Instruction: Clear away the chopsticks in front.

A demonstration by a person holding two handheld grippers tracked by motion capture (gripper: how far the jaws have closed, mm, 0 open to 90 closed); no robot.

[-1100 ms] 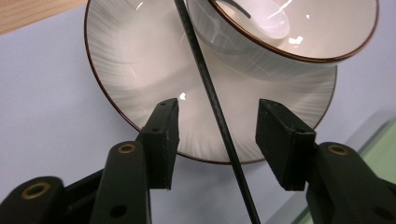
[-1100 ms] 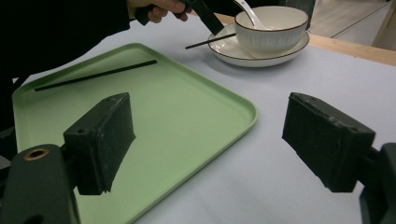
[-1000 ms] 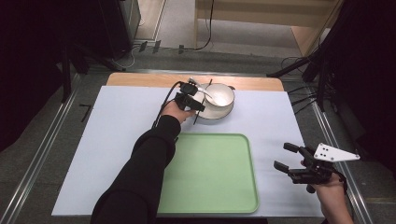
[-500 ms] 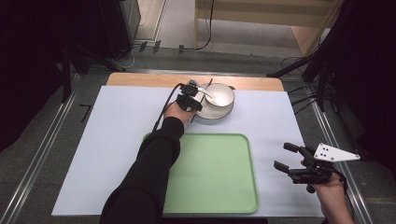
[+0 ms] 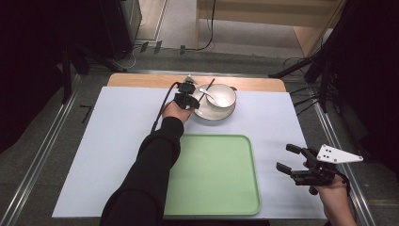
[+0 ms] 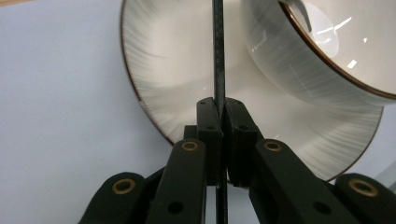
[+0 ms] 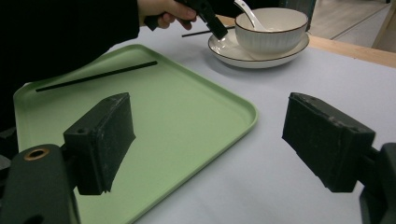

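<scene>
While the green tray [image 5: 221, 188] takes up the near middle of the table [image 5: 113, 141], everything else is best placed from it. Beyond the tray's far edge sits a white saucer [image 5: 207, 113] carrying a ribbed bowl [image 5: 221, 95] with a spoon [image 5: 206, 92] in it. At the saucer's left rim the left gripper [image 5: 187, 96] has just been closing, and its pads are now pressed together on a thin black chopstick [image 6: 218, 60] that lies across the saucer. A second chopstick [image 7: 95, 75] already lies inside the tray, along its left side. Off the tray's right edge, the right gripper [image 5: 294, 165] hangs idle with its jaws spread wide and nothing between them.

I judge the chopstick light, stiff and slick (a thin lacquered rod tends to pivot in a pinch), so a hold nearer its middle should keep it from swinging.

From the left gripper view the pads' bite on the stick is plain, where the high view leaves it too small to judge. From the right gripper view comes the chopstick in the tray, which the sleeve [image 5: 150, 179] covers from above.
</scene>
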